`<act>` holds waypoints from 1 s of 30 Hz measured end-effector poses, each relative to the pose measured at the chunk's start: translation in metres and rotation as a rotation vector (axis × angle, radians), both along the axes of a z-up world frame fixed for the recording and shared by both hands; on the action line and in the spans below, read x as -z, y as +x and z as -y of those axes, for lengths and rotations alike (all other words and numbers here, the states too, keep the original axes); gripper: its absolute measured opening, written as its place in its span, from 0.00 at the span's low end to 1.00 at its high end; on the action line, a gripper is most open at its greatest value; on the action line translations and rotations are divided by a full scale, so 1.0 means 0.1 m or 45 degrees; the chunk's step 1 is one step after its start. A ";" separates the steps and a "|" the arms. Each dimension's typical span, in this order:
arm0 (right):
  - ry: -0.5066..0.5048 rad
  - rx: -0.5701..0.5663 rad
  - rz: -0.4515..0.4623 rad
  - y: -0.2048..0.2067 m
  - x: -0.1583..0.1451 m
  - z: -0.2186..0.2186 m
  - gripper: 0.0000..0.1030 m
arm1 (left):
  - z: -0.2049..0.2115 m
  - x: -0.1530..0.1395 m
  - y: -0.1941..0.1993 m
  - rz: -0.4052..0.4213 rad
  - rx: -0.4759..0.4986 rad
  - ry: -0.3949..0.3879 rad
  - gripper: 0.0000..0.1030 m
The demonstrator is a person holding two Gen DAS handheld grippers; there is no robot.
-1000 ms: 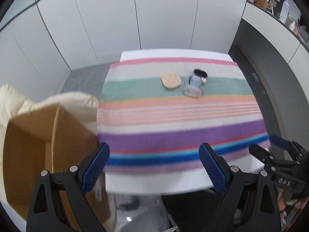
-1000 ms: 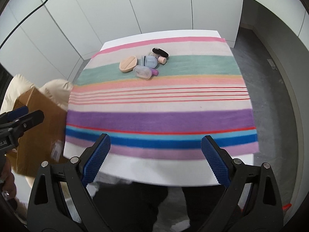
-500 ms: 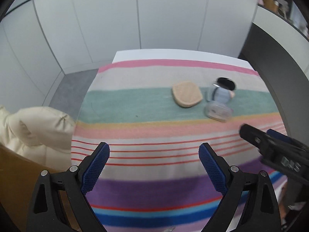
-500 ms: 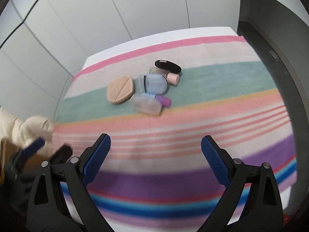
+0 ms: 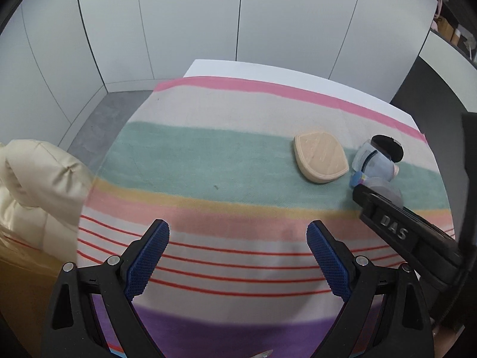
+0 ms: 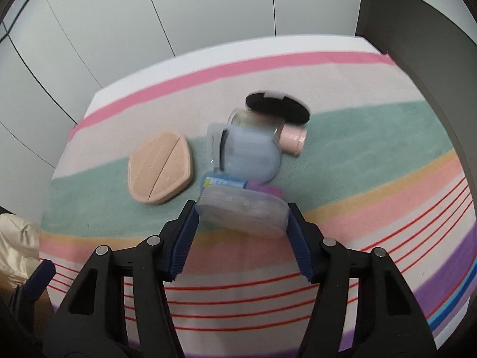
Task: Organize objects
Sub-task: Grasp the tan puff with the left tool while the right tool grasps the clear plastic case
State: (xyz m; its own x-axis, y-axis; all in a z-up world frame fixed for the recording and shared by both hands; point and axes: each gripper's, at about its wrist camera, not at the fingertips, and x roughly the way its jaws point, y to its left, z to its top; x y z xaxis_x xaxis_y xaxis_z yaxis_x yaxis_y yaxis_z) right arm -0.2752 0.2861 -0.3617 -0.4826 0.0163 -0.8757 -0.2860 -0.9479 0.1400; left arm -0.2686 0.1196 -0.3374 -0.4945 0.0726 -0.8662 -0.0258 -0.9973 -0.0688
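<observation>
- Striped cloth (image 5: 238,155) in pink, green, peach and purple covers the white worktop (image 5: 268,70).
- The right hand-held gripper (image 6: 241,208) has its blue pads against both ends of a frosted case (image 6: 243,211), pinching it; the case lies flat on the cloth at the near edge of a small pile.
- Just behind the case lies a tube with a blue label (image 6: 223,182) and a purple end, touching it.
- A pale blue box (image 6: 249,156) sits behind the tube, with a clear jar (image 6: 256,119) and a pink cap (image 6: 293,138) beyond it.
- A black oval (image 6: 277,108) rests at the far side of the pile, partly over the jar.
- A tan compact (image 6: 161,168) lies flat just left of the pile, apart from it.
- The left hand-held gripper (image 5: 238,232) hangs over the peach and red-lined stripes with its pads spread wide and nothing between them, well apart from the compact.
- A cream padded bundle (image 5: 35,191) sits off the left edge of the worktop.
</observation>
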 end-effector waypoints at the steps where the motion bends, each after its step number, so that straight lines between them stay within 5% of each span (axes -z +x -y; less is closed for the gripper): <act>1: -0.010 -0.004 -0.001 -0.01 0.00 -0.05 0.60 | -0.03 0.00 -0.01 -0.004 0.006 0.005 0.92; 15: 0.169 -0.114 -0.093 0.36 -0.24 -0.75 0.60 | -0.62 0.07 -0.51 -0.023 0.055 0.041 0.92; 19: 0.088 -0.116 -0.063 0.41 -0.16 -0.92 0.60 | -0.86 0.18 -0.68 0.016 0.152 -0.019 0.92; 20: 0.069 -0.119 -0.055 0.41 -0.14 -0.94 0.60 | -0.90 0.22 -0.72 0.031 0.160 -0.040 0.90; 23: 0.067 -0.142 -0.051 0.42 -0.11 -0.96 0.60 | -0.95 0.27 -0.75 0.009 0.168 -0.090 0.61; 30: 0.064 -0.155 -0.046 0.40 -0.12 -0.92 0.60 | -0.95 0.21 -0.68 -0.010 0.231 -0.111 0.44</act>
State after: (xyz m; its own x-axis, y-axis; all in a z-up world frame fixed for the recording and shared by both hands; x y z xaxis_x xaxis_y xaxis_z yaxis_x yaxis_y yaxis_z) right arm -0.2350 0.3779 -0.3499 -0.5148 -0.0008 -0.8573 -0.1640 -0.9814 0.0994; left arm -0.3362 0.2151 -0.3587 -0.4869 0.0858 -0.8693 -0.2057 -0.9784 0.0186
